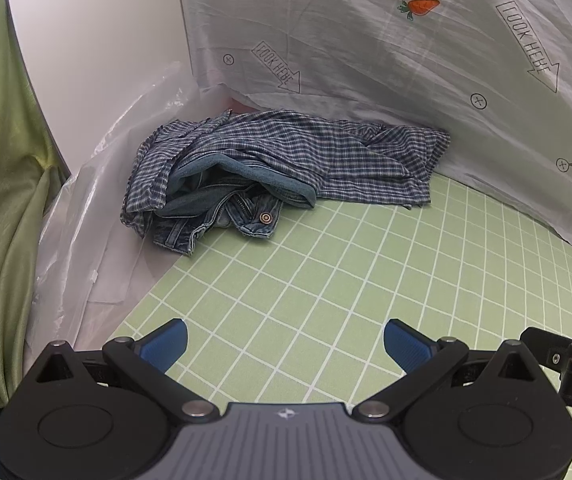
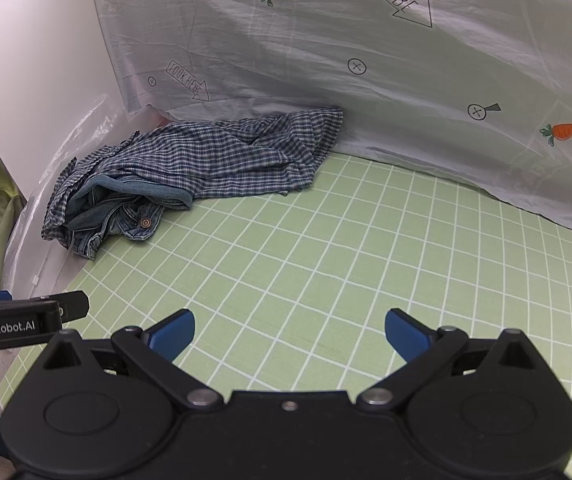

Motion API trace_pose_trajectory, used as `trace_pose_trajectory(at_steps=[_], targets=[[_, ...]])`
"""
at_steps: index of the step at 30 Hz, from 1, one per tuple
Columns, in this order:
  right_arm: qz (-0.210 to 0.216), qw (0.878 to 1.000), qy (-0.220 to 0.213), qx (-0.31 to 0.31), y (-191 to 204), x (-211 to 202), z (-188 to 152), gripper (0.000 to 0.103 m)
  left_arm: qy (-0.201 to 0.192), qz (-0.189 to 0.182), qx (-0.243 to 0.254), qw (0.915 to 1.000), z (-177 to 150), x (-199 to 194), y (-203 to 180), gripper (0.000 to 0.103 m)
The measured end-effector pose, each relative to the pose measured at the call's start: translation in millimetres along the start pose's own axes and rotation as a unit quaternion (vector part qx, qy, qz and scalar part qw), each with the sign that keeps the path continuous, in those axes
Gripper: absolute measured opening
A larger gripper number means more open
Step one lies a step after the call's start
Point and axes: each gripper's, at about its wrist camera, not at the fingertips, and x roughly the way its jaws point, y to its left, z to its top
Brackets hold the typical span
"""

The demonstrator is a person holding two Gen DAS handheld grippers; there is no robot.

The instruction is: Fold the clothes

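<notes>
Left wrist view: clothes heap (image 1: 270,168) ahead-left, long axis crosswise; left gripper (image 1: 284,344) nearer, right gripper (image 2: 289,334) beside; both jaws apart, empty.

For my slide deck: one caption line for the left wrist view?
Open left gripper hovers over green grid mat, facing crumpled blue plaid shirt heaped over denim jeans.

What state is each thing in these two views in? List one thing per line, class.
Left hand-held gripper: open, empty, above the mat.
Right hand-held gripper: open, empty, above the mat.
Plaid shirt: crumpled, unfolded, draped over the jeans.
Jeans: bunched, unfolded, mostly under the shirt, waist button showing.
Grid mat: flat.
Printed sheet: hanging, creased.
Clear plastic: crinkled, beside the clothes.
</notes>
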Motion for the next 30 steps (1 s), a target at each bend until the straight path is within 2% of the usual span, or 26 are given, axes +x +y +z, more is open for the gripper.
trace_pose_trajectory(at_steps=[10,18,22,26,30], targets=[[-0.003,1.0,0.003,0.0,-2,5,2,0.103,0.007,0.0,-0.004,1.0,2,6,0,0.103],[-0.01,1.0,0.008,0.007,-11,18,9,0.103,0.012,0.014,-0.025,0.9995,13,23,7,0.103],[-0.016,1.0,0.011,-0.002,-15,39,23,0.103,0.024,0.02,-0.05,0.9983,30,46,22,0.103],[-0.023,1.0,0.011,-0.011,-17,68,45,0.103,0.009,0.031,-0.064,0.9974,56,67,37,0.103],[-0.027,0.999,0.012,-0.016,-18,102,69,0.102,-0.008,0.067,-0.079,0.9946,92,95,52,0.103]])
